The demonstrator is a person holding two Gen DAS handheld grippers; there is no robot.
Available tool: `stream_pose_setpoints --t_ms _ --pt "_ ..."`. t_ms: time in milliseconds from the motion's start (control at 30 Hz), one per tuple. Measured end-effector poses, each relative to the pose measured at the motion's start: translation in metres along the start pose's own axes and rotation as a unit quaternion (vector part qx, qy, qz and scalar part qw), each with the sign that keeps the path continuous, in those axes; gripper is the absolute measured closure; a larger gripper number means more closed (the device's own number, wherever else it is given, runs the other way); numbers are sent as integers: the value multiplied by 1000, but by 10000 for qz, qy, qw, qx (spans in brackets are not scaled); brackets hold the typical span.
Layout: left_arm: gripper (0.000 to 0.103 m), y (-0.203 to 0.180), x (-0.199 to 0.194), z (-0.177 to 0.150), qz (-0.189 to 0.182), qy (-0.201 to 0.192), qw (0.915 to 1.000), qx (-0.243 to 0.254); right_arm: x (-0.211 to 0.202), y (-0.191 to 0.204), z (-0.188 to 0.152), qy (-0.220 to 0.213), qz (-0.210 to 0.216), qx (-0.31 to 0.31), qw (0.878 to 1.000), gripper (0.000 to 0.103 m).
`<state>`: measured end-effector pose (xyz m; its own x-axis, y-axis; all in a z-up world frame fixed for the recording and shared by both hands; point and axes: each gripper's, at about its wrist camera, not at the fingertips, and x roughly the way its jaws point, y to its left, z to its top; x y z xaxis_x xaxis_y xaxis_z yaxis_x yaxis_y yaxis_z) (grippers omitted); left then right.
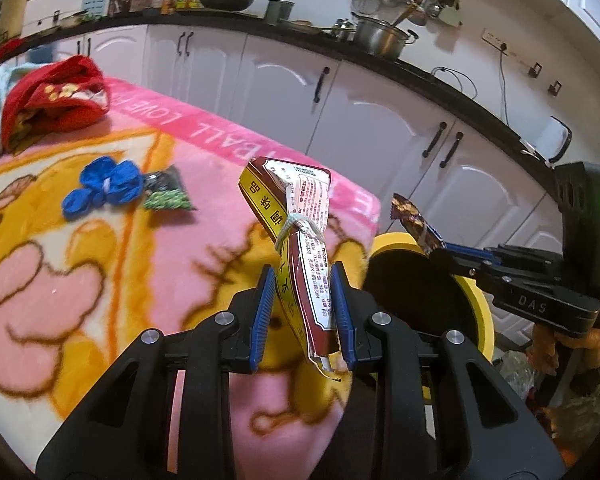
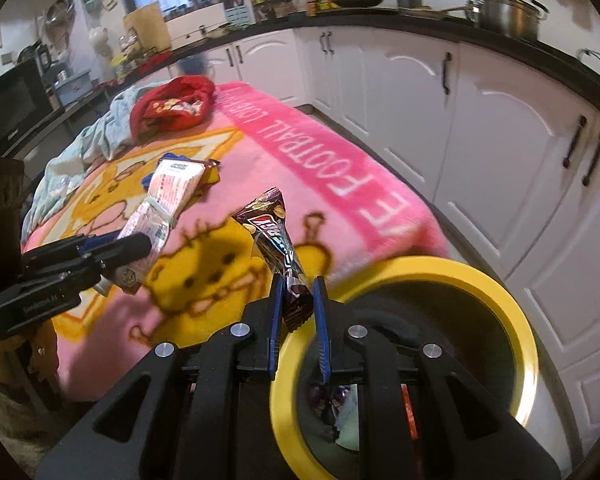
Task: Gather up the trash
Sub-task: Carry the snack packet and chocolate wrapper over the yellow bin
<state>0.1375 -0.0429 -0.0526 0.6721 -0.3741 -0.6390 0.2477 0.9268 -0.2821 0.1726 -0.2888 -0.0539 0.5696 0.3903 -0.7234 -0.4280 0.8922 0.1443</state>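
My left gripper point(image 1: 302, 276) is shut on a yellow and maroon seasoning packet point(image 1: 300, 236) tied with a band, held upright above the table's right end. It also shows in the right wrist view point(image 2: 160, 208). My right gripper point(image 2: 296, 284) is shut on a brown chocolate bar wrapper point(image 2: 278, 240), held over the near rim of a yellow-rimmed bin point(image 2: 512, 308). In the left wrist view the bin point(image 1: 480, 308) stands right of the table, with the wrapper point(image 1: 414, 218) above it. A crumpled blue wrapper point(image 1: 108, 186) and a green snack packet point(image 1: 168, 194) lie on the table.
A pink and yellow cartoon blanket point(image 1: 204, 172) covers the table. A red cloth bag point(image 1: 56, 100) and a light blue cloth point(image 2: 84, 140) lie at its far end. White kitchen cabinets point(image 1: 360, 116) and a black counter with pots stand behind. Some trash lies inside the bin.
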Motion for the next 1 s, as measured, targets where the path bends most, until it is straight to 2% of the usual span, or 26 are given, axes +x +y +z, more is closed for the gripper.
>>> stream_pose_setpoints --t_ms 467,1000 --pt "81 -48 20 6 -280 54 9986 445 -31 -49 -33 -138 -341 575 9977 88" --pt "81 -88 49 10 -496 221 9953 805 -40 -76 -57 -116 -520 921 9943 88"
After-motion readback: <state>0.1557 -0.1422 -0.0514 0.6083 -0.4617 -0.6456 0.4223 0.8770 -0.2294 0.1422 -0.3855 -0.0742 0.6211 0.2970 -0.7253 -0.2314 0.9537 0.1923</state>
